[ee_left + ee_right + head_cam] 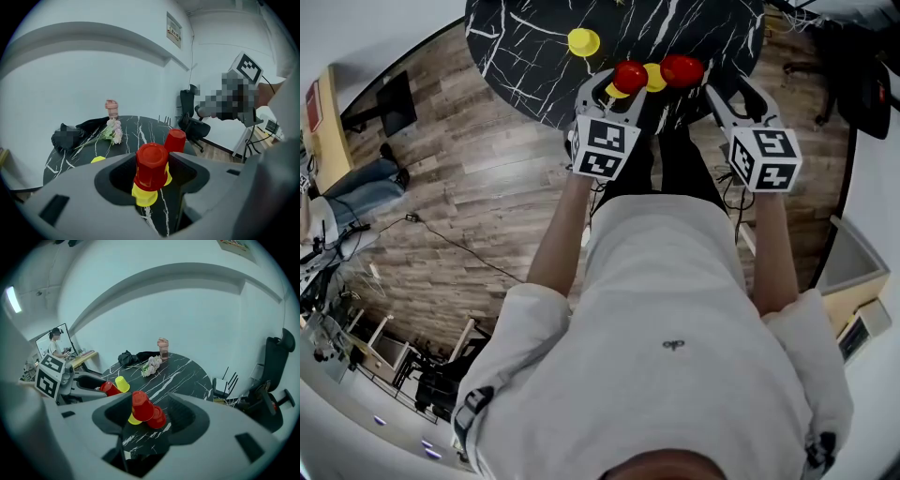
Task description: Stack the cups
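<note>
Cups lie close about both my claws on the black marbled table [516,66]. My left claw [621,86] has its jaws set wide and pressed on a red cup [151,164], which fills the gap between the tips, bottom up. Just under that claw's tips a yellow cup [144,194] shows below the red one. To the right of the left claw, and ahead and left of my right claw [150,394], a second yellow cup [654,77] sits against a second red cup [141,405], which is bottom up and tilted. A third red cup [158,418] lies just beside it, on the side nearer the right claw. The right claw's jaws stand wide apart with nothing between them; that cluster lies on the table beyond its tips. A far yellow cup [583,41] stands alone, well ahead of the left claw.

I count three red cups and three yellow ones, one bunch of pale flowers [111,132] and one pink tumbler [111,108], both far beyond the left claw toward the table's other edge.

Every cup is small, plain, glossy plastic, tapering from a wide rim to a narrow flat bottom.
</note>
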Available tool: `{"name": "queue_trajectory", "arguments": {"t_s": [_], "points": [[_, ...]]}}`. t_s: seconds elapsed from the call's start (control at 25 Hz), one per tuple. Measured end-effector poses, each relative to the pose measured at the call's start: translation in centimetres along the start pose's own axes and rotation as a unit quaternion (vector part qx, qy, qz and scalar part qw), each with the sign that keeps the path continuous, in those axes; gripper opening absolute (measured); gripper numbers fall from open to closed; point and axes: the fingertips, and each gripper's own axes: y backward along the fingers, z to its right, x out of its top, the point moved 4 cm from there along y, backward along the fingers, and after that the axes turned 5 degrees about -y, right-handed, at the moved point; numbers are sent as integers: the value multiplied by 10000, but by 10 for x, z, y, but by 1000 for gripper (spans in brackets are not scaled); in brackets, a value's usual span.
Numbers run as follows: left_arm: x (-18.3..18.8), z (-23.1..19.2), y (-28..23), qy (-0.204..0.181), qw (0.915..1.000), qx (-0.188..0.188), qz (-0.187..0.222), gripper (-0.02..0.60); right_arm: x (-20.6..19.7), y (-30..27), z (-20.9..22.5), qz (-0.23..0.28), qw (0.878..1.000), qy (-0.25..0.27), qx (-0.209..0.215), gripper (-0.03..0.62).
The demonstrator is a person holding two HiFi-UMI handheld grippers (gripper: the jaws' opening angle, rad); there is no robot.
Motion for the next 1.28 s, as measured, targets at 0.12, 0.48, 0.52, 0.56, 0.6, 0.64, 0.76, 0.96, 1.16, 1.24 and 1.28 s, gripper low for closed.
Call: {"name": "queue_trajectory", "arguments": {"t_s": [0.12, 0.48, 0.52, 0.56, 0.6, 0.64, 0.76, 0.96, 1.16, 1.24, 1.28], "points": [[-3, 3, -3, -4, 10000, -28, -30, 216, -2, 1, 1, -5, 10000, -6, -7, 239], [-9, 13, -12, 26, 10000, -89, -22, 216, -7, 4, 3, -31, 10000, -36, -36, 239], [-9, 13, -12, 17, 10000, -74, -17, 216, -8, 4, 3, -34, 10000, -37, -35, 239], [-9, 13, -13, 7, 10000, -63, -17, 216, -8, 4, 3, -35, 10000, -40, -36, 239], [-9, 13, -14, 3, 10000, -59, -15, 216, -9, 5, 4, -37, 10000, -45, -38, 239], [-9, 13, -14, 6, 10000, -57, -3, 216, -10, 5, 4, -40, 10000, -47, -41, 239], [-9, 13, -15, 35, 10000, -59, 43, 216, -12, 7, 3, -61, 10000, -38, -50, 239], [-9, 14, -17, -96, 9999, -28, 27, 218, -13, 9, 3, -62, 9999, -35, -71, 238], [-12, 17, -16, -75, 10000, -32, 4, 262, -12, 11, 3, -29, 9999, -39, -94, 238], [-13, 17, -15, -65, 10000, -63, 36, 262, -12, 10, 3, -24, 9999, -37, -98, 238], [-12, 18, -14, -48, 9999, -85, 77, 262, -12, 10, 2, -21, 9999, -34, -97, 238]]}}
